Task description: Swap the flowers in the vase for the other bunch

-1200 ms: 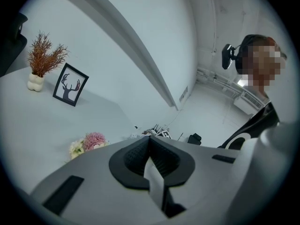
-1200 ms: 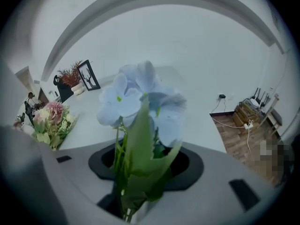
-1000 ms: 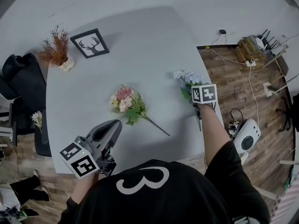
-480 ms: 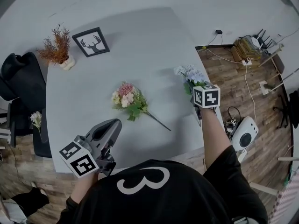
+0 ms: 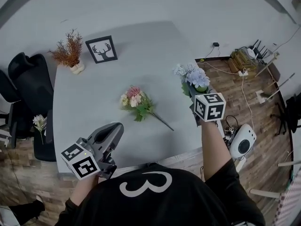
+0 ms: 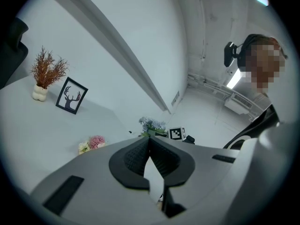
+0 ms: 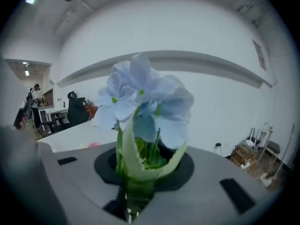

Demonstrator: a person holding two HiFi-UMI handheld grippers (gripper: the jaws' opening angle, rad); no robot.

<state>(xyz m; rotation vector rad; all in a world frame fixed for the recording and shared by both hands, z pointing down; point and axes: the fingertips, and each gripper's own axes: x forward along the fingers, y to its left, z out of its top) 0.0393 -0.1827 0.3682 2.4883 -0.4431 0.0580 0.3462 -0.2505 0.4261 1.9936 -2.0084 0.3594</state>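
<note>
A white vase [image 5: 76, 68] with dried reddish sprigs [image 5: 69, 51] stands at the table's far left corner, also seen in the left gripper view as the vase [image 6: 40, 93]. A pink bunch [image 5: 136, 101] lies mid-table. My right gripper [image 5: 198, 97] is shut on the stems of a blue bunch [image 5: 190, 76], held above the table's right edge; its jaws have just been closing on those stems. In the right gripper view the blue bunch [image 7: 140, 102] rises upright from the right gripper [image 7: 136, 175]. My left gripper [image 5: 114, 130] hovers near the front edge, jaws together, nothing between them; the left gripper [image 6: 150, 142] points toward the table.
A framed deer picture [image 5: 101, 49] stands beside the vase. A black chair [image 5: 21, 79] sits left of the grey table [image 5: 94, 93], with a small flower sprig [image 5: 40, 122] near it. Right of the table are a white device [image 5: 242, 143] and cables with a box [image 5: 244, 56] on the floor.
My right gripper has risen with the blue bunch, lifting it off the table's right edge. The left gripper has shifted slightly. The pink bunch has not moved on the table.
</note>
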